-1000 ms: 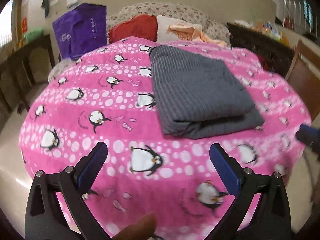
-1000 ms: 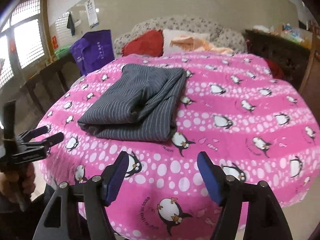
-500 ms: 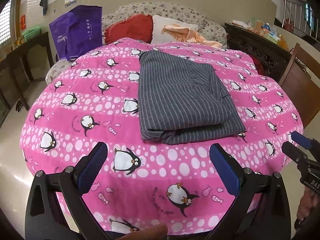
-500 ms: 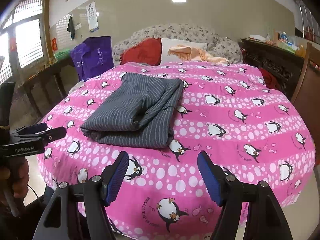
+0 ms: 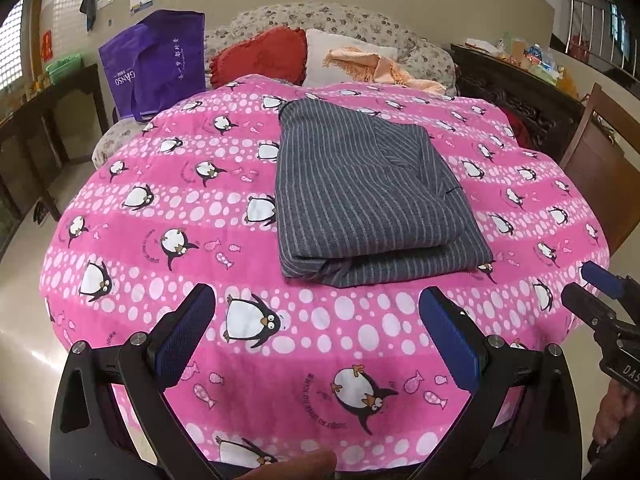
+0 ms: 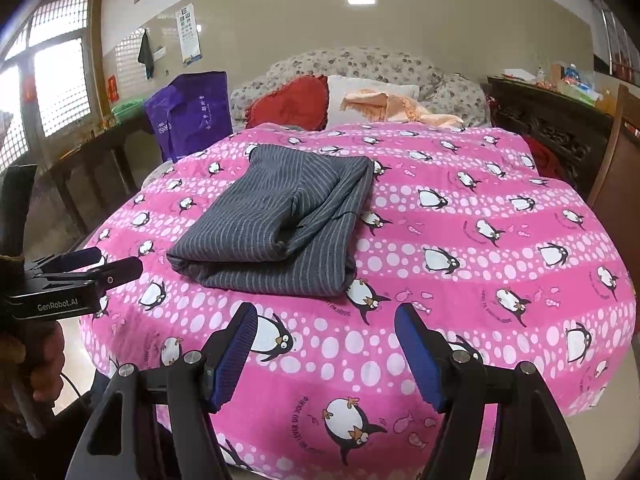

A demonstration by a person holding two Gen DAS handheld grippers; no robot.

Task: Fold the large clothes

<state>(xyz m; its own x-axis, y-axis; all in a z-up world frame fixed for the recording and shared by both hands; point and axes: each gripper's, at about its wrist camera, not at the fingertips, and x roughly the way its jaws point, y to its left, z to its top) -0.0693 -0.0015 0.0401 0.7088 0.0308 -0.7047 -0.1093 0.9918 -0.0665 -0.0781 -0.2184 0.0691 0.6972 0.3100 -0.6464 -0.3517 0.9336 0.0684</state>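
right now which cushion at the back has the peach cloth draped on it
The white cushion, right of the red cushion against the floral sofa back. The fringed peach cloth lies across the white one only; the red one is bare.

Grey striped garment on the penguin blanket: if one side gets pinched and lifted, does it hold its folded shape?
Probably not. The grey striped garment is soft cloth in loose stacked layers, so an edge lift would likely let them droop and slide open. Pushed, it would likely drag and bunch on the fuzzy-looking penguin blanket rather than glide. It won't roll or tip.
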